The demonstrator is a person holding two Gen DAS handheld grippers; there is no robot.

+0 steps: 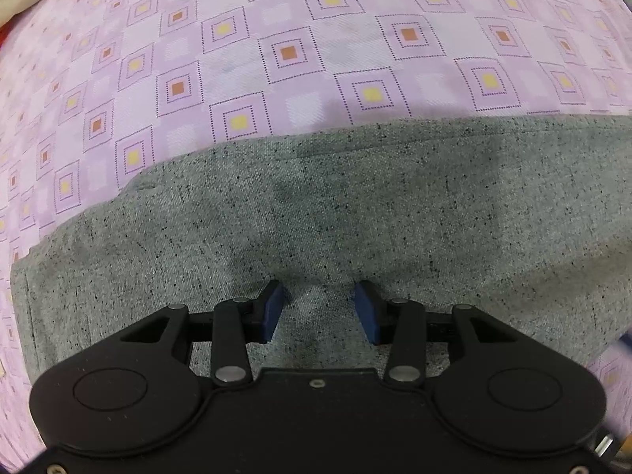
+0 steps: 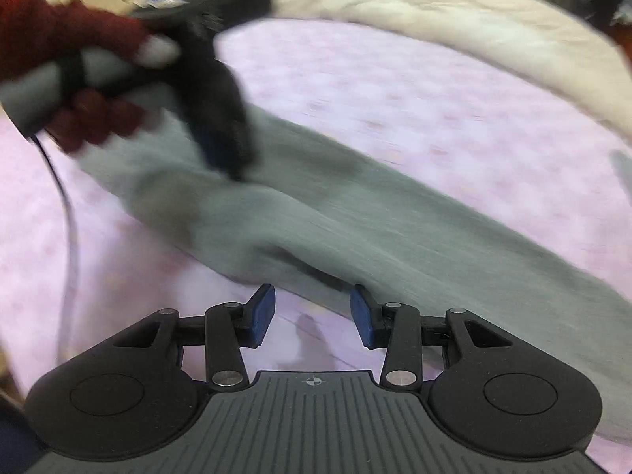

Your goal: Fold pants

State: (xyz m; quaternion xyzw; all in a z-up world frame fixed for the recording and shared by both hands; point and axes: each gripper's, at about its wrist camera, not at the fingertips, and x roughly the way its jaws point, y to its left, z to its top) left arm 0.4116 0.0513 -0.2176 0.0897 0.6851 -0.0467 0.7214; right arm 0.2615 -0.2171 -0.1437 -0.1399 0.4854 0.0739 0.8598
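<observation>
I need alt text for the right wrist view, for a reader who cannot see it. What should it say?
Grey pants lie stretched across a pink bed sheet, in a motion-blurred picture. The right gripper is open over the sheet at the pants' edge, its blue fingers empty. Upper left, a hand in a red glove holds the left gripper down on the pants.

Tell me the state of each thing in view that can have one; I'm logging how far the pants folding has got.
Grey pants: lying on the bed, stretched long, a lengthwise crease, not gripped.
Left gripper: jaws open, pointing down at the pants, nothing between the pads.
Right gripper: jaws open, empty, at the pants' near edge; view blurred.
Pink patterned sheet: spread flat under the pants.
Cream quilt: bunched at the far side.
</observation>
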